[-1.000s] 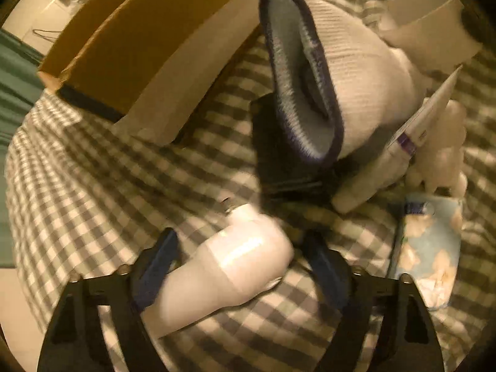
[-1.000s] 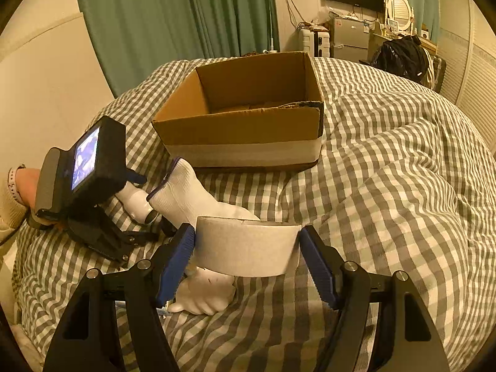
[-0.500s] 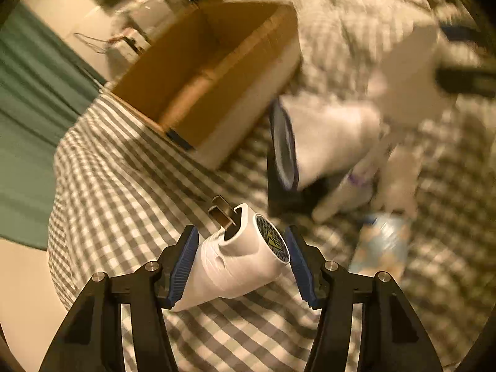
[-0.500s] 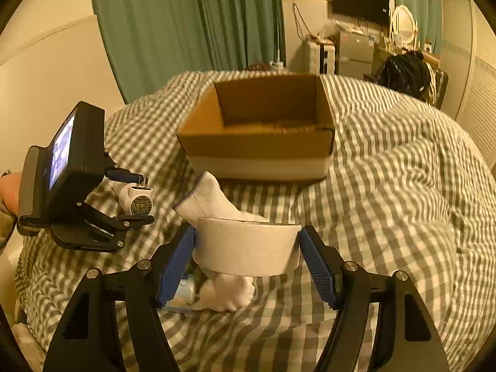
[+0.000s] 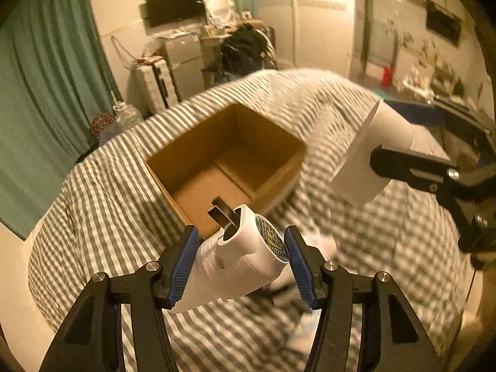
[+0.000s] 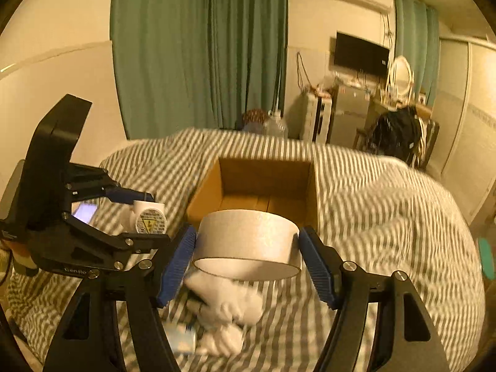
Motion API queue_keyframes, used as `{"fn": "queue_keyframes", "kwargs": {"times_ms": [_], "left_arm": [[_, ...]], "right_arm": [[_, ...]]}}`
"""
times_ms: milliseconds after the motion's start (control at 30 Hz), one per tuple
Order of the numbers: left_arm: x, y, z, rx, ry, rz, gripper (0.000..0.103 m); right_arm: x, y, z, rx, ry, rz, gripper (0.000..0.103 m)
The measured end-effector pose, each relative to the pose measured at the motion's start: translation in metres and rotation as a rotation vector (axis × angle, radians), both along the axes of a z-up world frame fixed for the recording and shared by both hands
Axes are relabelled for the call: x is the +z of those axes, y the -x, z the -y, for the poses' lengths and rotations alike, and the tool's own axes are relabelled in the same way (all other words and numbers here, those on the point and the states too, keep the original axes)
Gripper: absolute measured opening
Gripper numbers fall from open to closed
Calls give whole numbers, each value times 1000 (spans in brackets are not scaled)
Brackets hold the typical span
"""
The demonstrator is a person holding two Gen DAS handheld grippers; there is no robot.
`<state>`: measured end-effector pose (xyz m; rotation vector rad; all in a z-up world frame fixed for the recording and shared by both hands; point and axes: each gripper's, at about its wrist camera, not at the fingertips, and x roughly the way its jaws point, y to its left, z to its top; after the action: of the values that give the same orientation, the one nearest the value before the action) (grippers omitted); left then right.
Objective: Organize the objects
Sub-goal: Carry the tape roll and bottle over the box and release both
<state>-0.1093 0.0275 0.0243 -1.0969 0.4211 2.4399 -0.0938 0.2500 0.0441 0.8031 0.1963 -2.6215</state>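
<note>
A white plug adapter is clamped between the blue pads of the left gripper and held above the checked bedcover, with the open cardboard box just beyond it at 12 o'clock. A wide roll of white tape is gripped across its width by the right gripper, the box again lying at 12 o'clock. A white sock is seen on the cover below the roll, at 6 o'clock.
</note>
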Motion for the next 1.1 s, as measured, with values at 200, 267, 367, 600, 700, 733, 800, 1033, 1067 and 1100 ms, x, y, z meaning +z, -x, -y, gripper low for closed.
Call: {"fn": "queue_keyframes", "kwargs": {"times_ms": [200,267,367,600,700,733,800,1033,1067,1100], "left_arm": [[8,66,6,127,-60,-16,58],[1,92,7,171,-68,-12,58],[-12,117,7,208,-70,-1,58],[-57,159,-6,177,-28,27,58],[-69,175,-5,180,-40,61,57],[-71,177,-5,178,-51,66,57],[-72,181,-8,171,-67,65,57],[-58,172,-24,130,-35,39,69],[-53,166,-24,138,-28,29,80],[-50,163,-24,145,-23,20,83]], "right_arm": [[20,62,9,-24,11,-29,68],[19,88,13,-33,19,-15,68],[10,129,17,-48,20,19,68],[-31,194,26,-53,4,96,68],[-48,213,29,-46,-12,124,68],[-53,218,29,-48,-16,130,68],[-59,225,27,-58,-16,132,68],[-50,214,12,-79,37,104,80],[-45,212,9,-80,51,98,82],[-37,207,5,-77,68,92,84]]}}
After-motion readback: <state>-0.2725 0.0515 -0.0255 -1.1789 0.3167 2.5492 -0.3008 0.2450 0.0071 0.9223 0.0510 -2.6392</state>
